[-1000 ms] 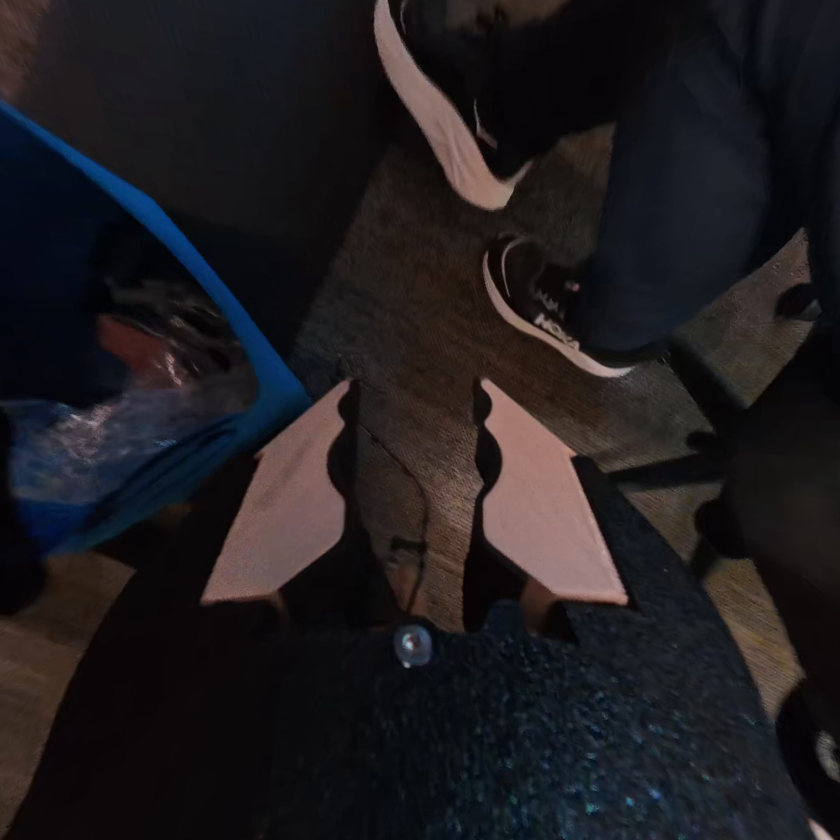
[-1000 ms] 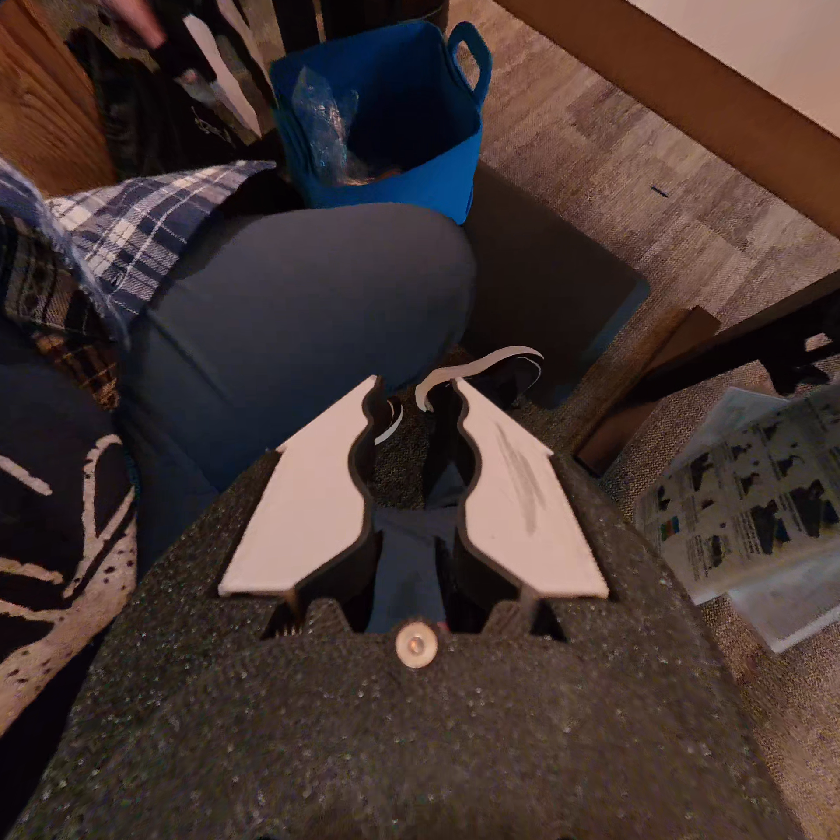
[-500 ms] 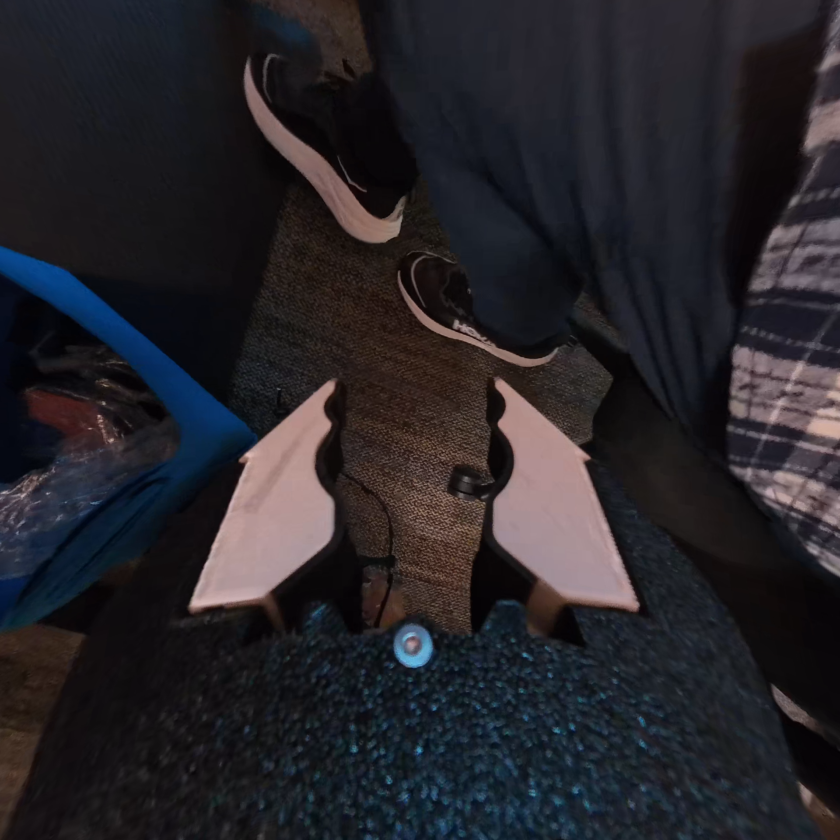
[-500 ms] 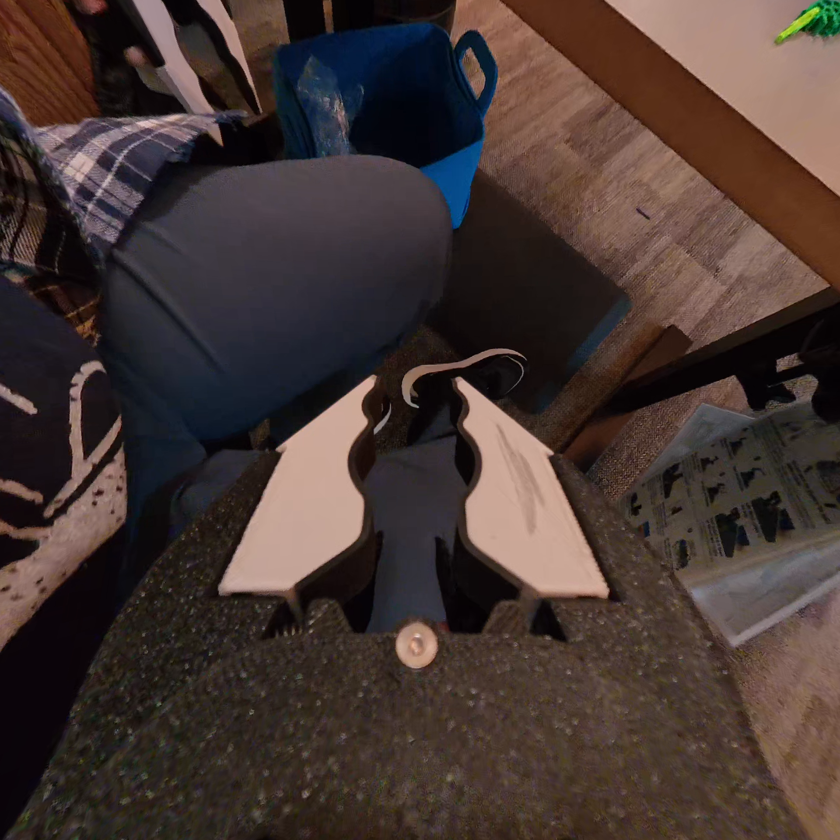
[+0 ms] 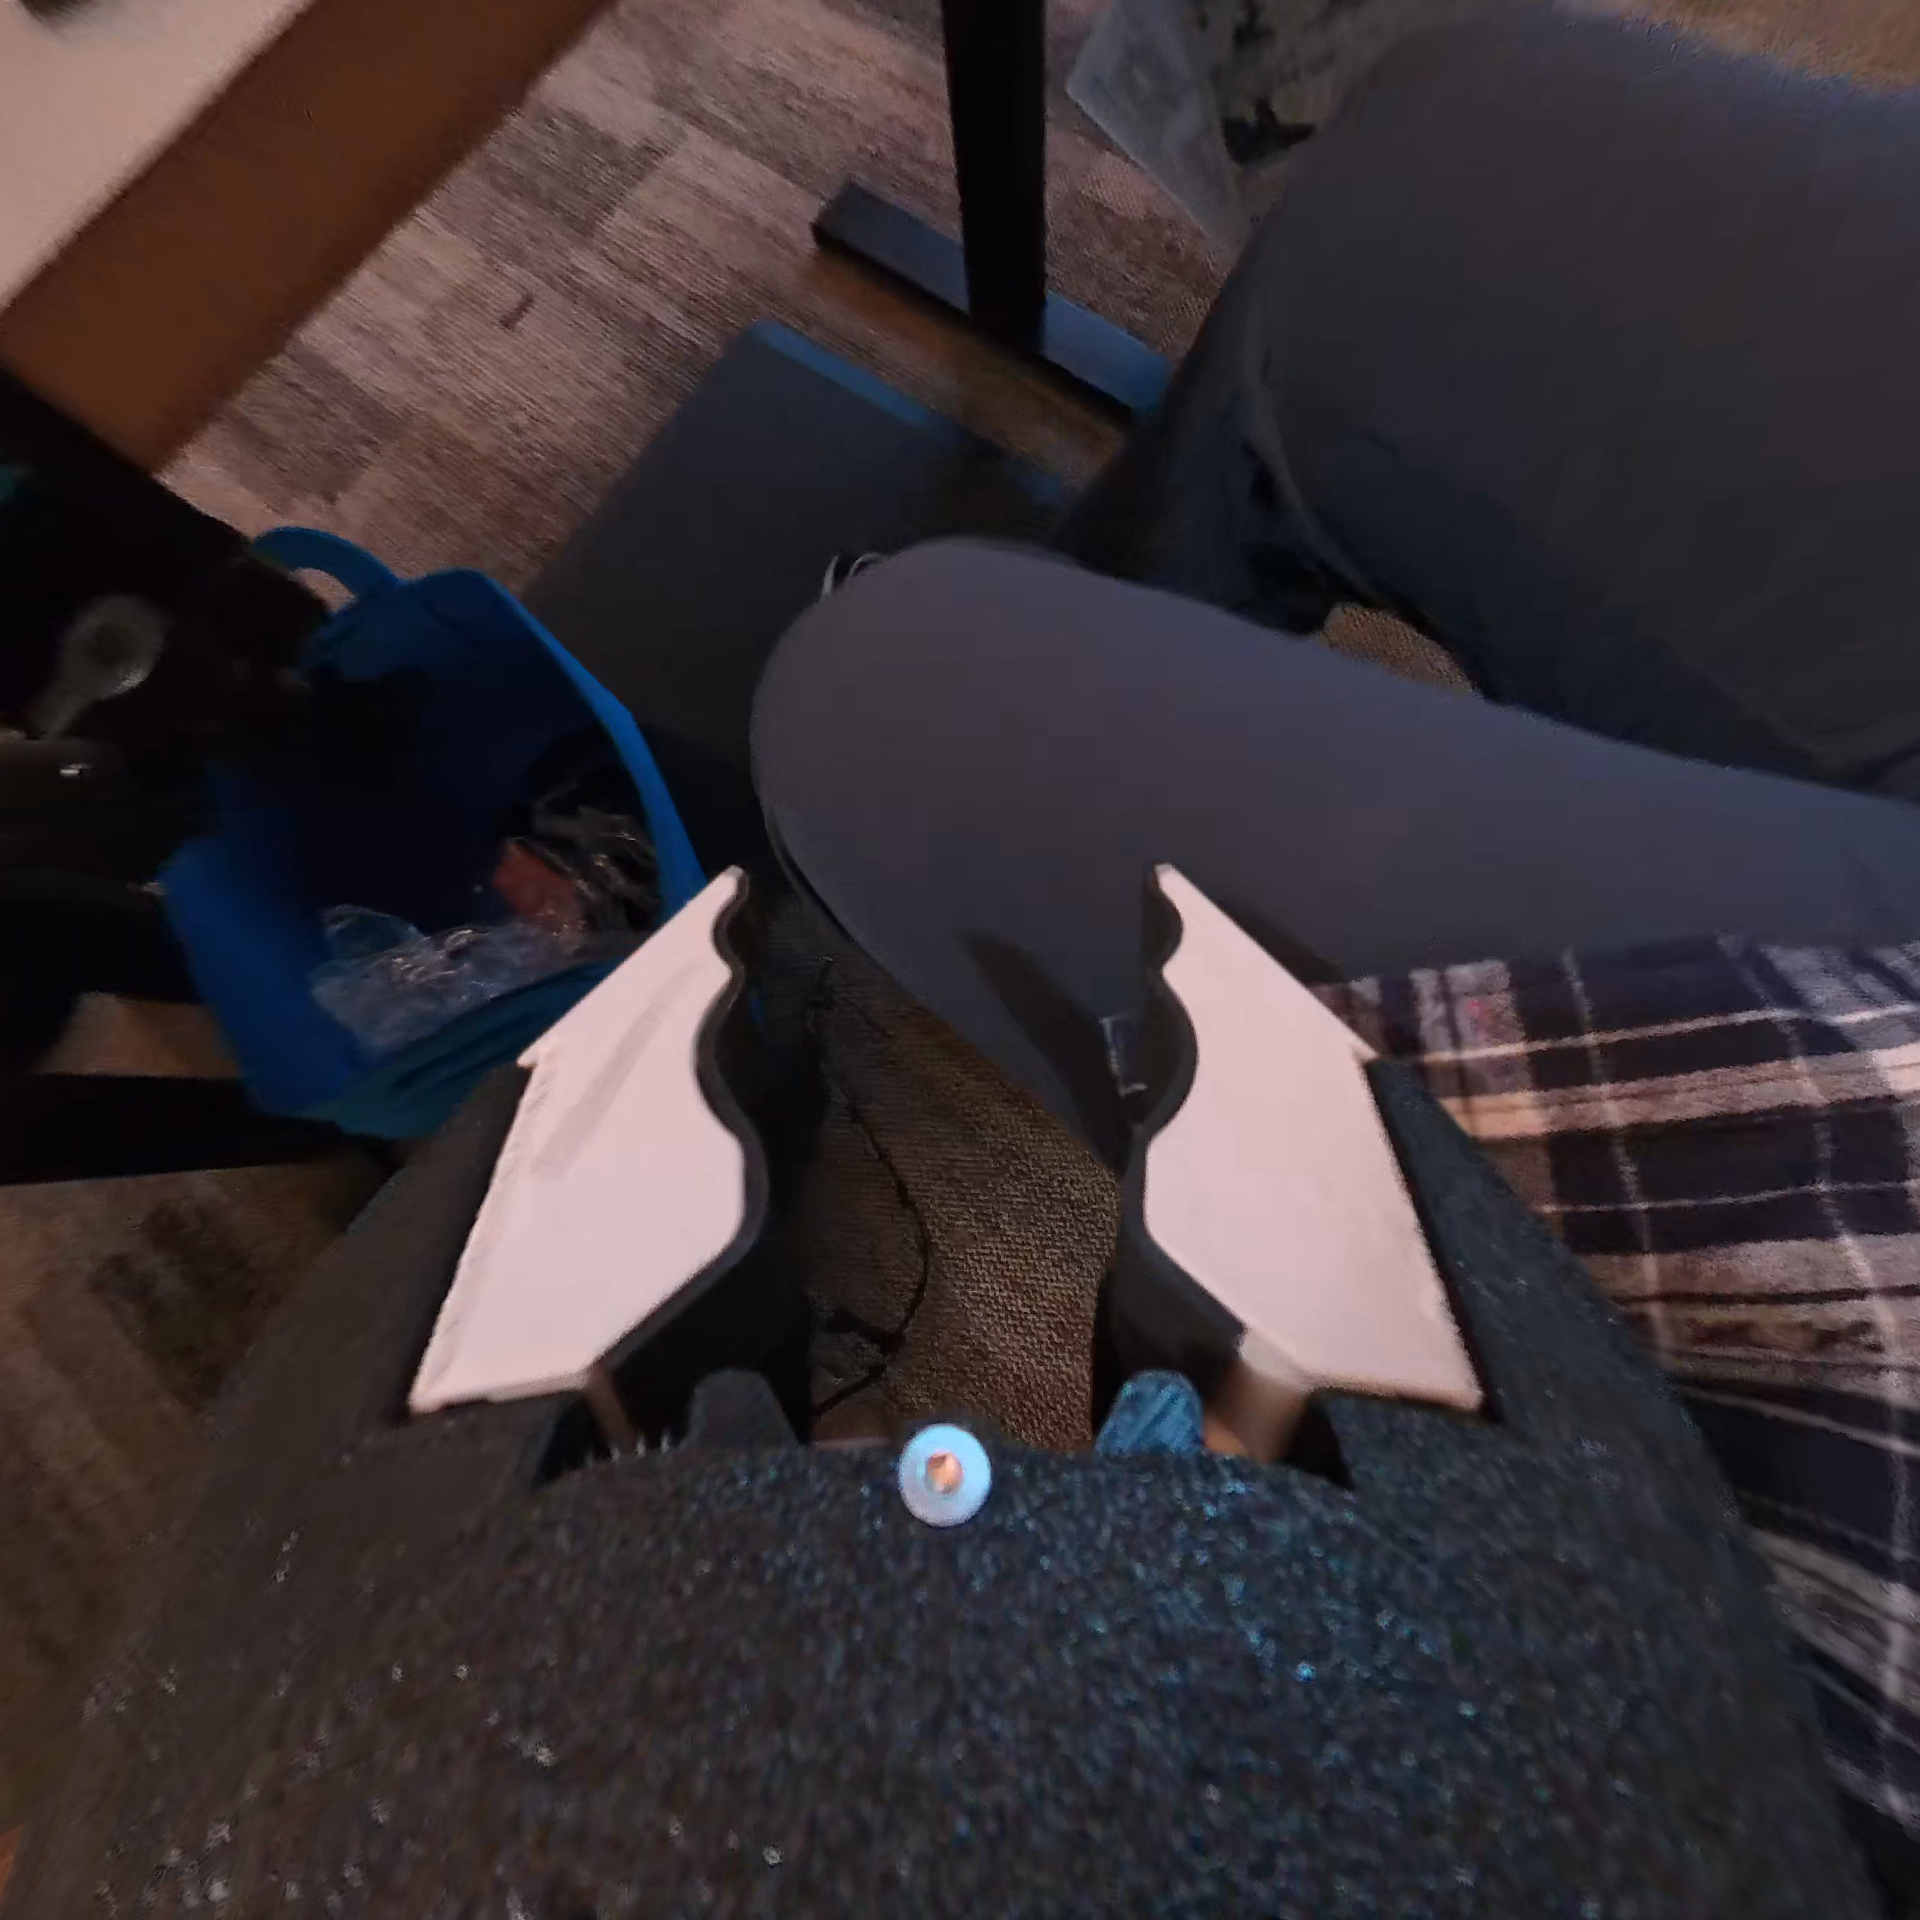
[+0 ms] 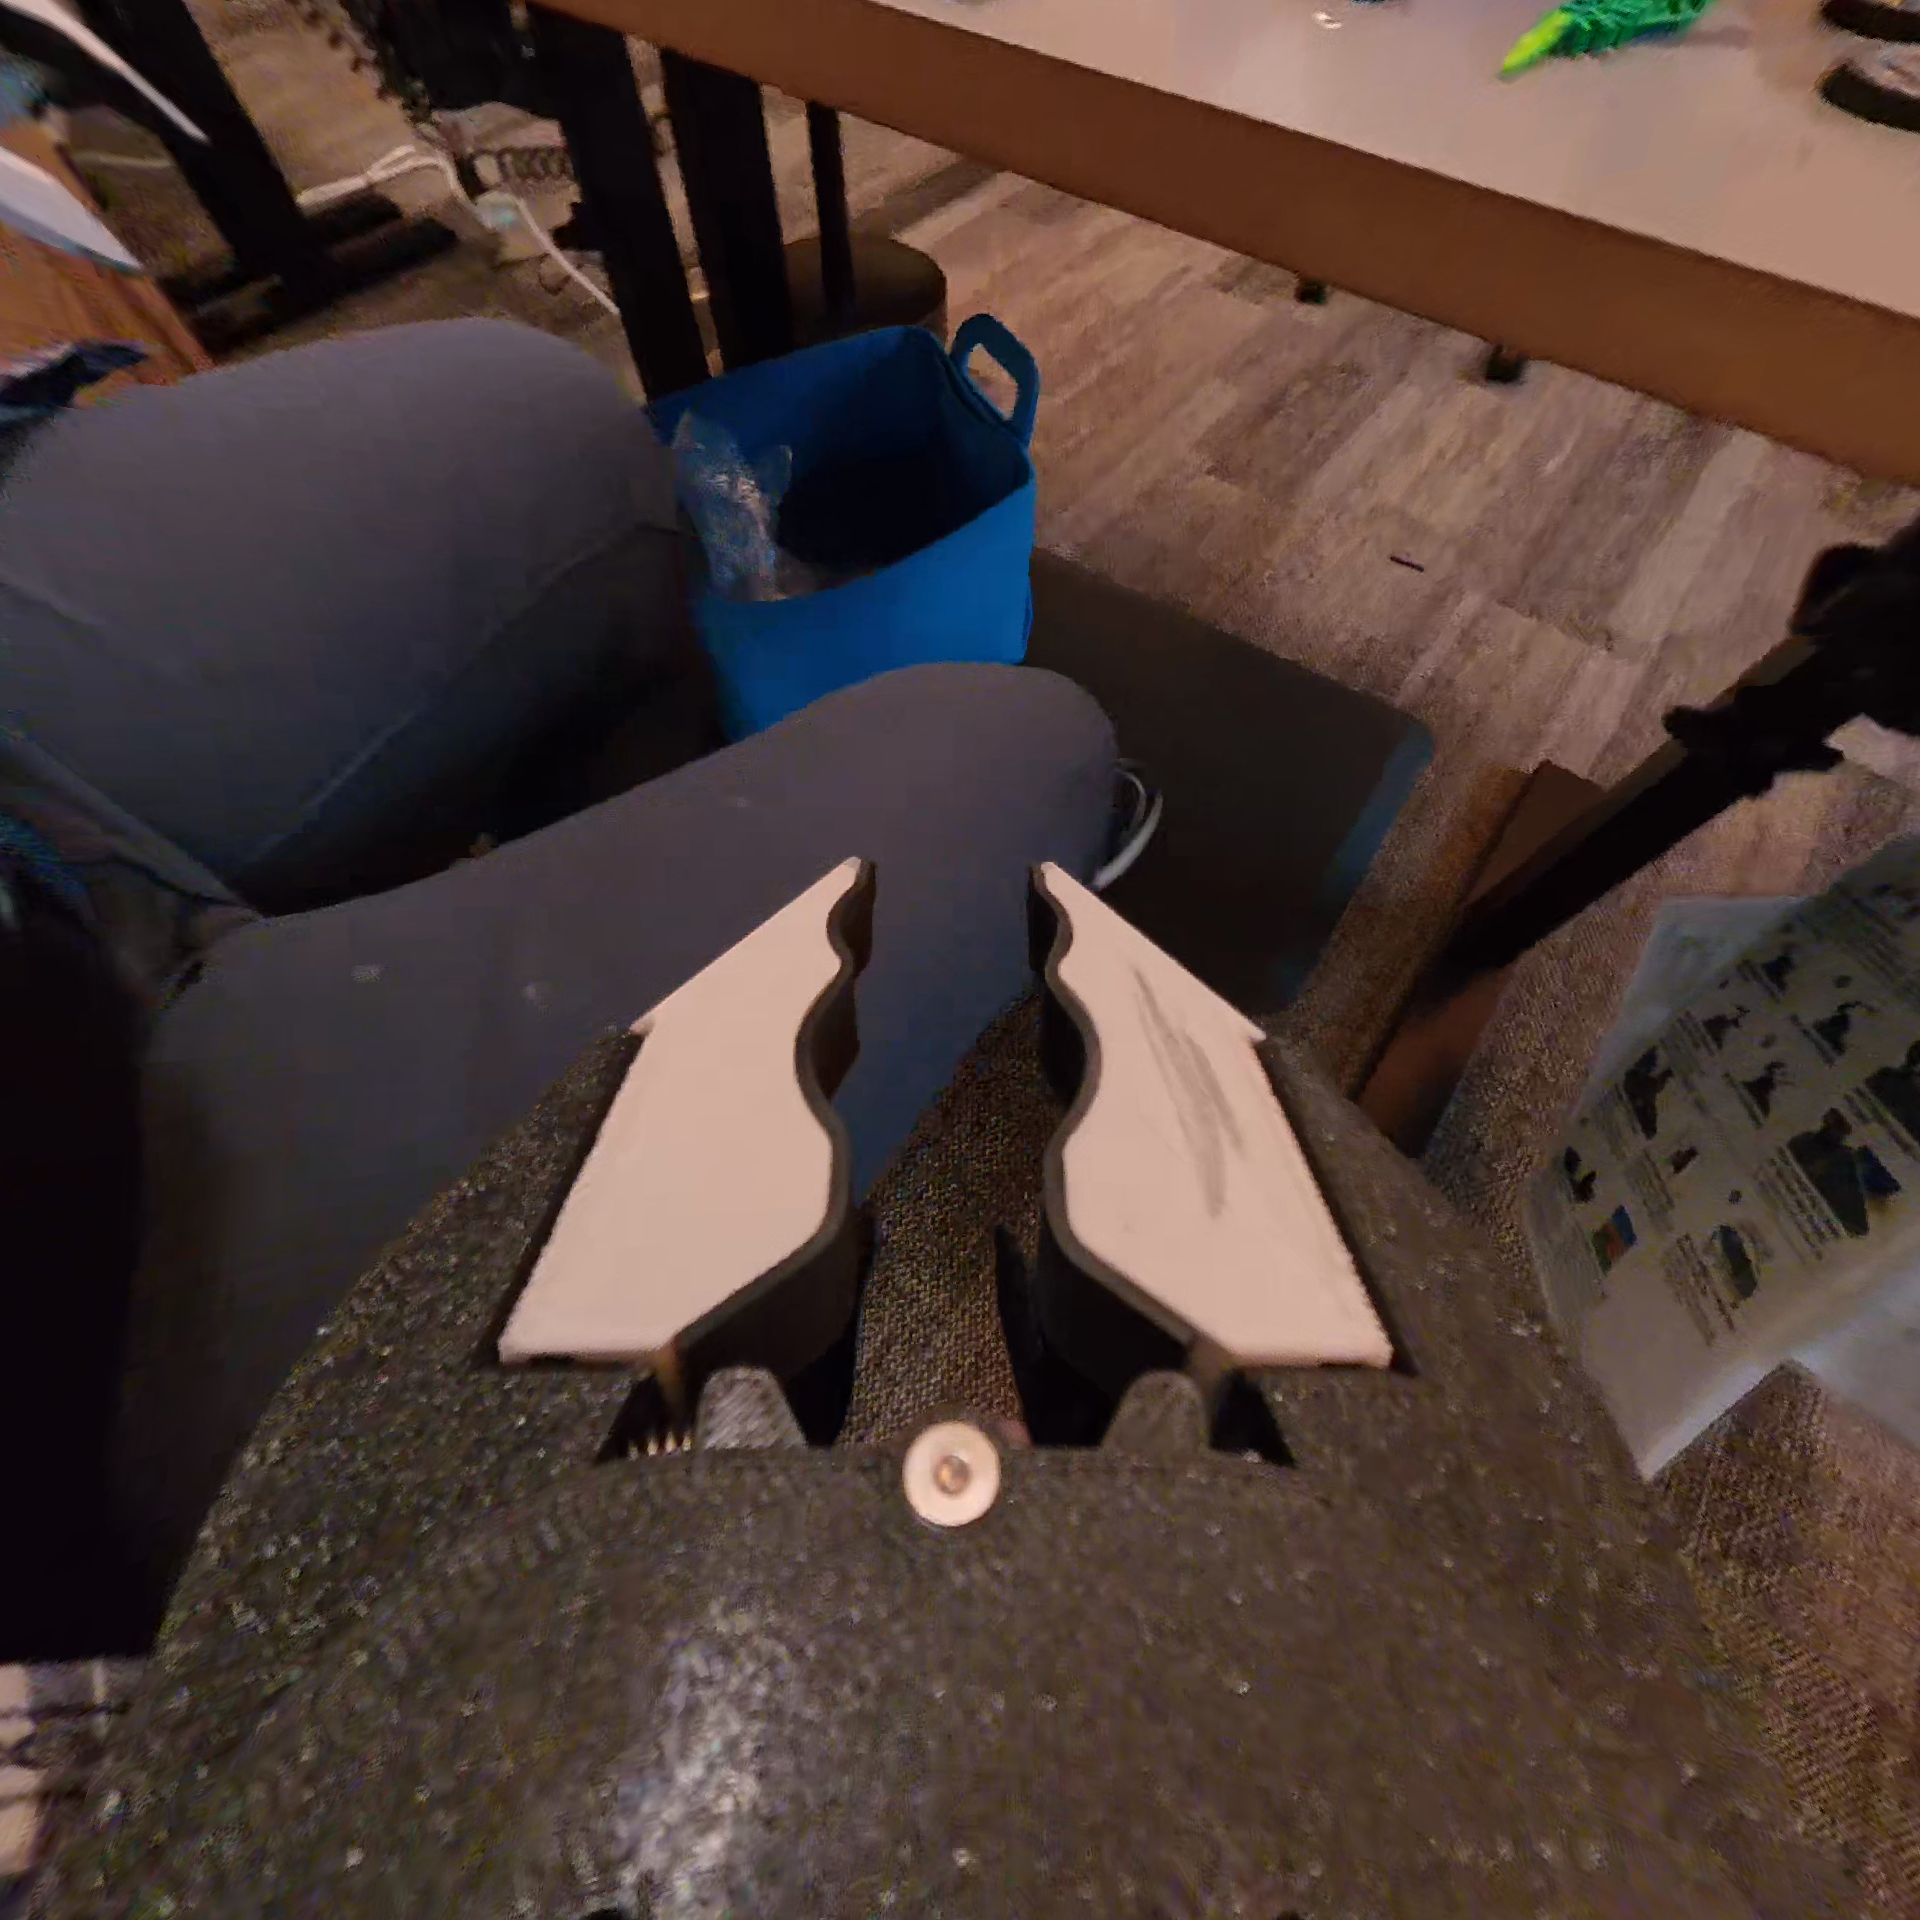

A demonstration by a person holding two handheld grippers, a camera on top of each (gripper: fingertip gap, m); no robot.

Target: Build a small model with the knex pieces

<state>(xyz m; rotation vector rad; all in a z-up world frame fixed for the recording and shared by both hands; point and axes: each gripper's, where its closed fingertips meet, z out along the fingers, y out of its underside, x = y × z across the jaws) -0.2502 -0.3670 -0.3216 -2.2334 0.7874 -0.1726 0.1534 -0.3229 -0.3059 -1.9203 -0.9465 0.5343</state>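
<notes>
Both grippers were held over a seated person's lap, each cased in black speckled foam with flat, pale, arrow-shaped fingers edged in wavy black pads. On the left gripper (image 5: pixel 948 883) the fingers were spread wide and nothing was gripped; between them a knee (image 5: pixel 1039 748) in smooth dark-grey cloth and coarse woven brown carpet (image 5: pixel 966 1174) with a thin black cable were seen. Plaid fabric (image 5: pixel 1662 1143) lay just beside its right finger. On the right gripper (image 6: pixel 951 878) a narrower gap was kept, also empty, with the trouser leg (image 6: pixel 727 883) below the tips; whether the leg was touched could not be told.

Near the knees a blue soft-sided bin (image 6: pixel 883 582) with a loop handle was seen on the floor, crinkled clear plastic (image 6: pixel 732 509) inside it. A dark flat mat (image 6: pixel 1247 779) lay beside the bin. A printed sheet (image 6: pixel 1766 1122) lay on the carpet to the right. Farther off, a pale tabletop (image 6: pixel 1455 114) with a brown edge was seen, a green object (image 6: pixel 1590 26) on it.
</notes>
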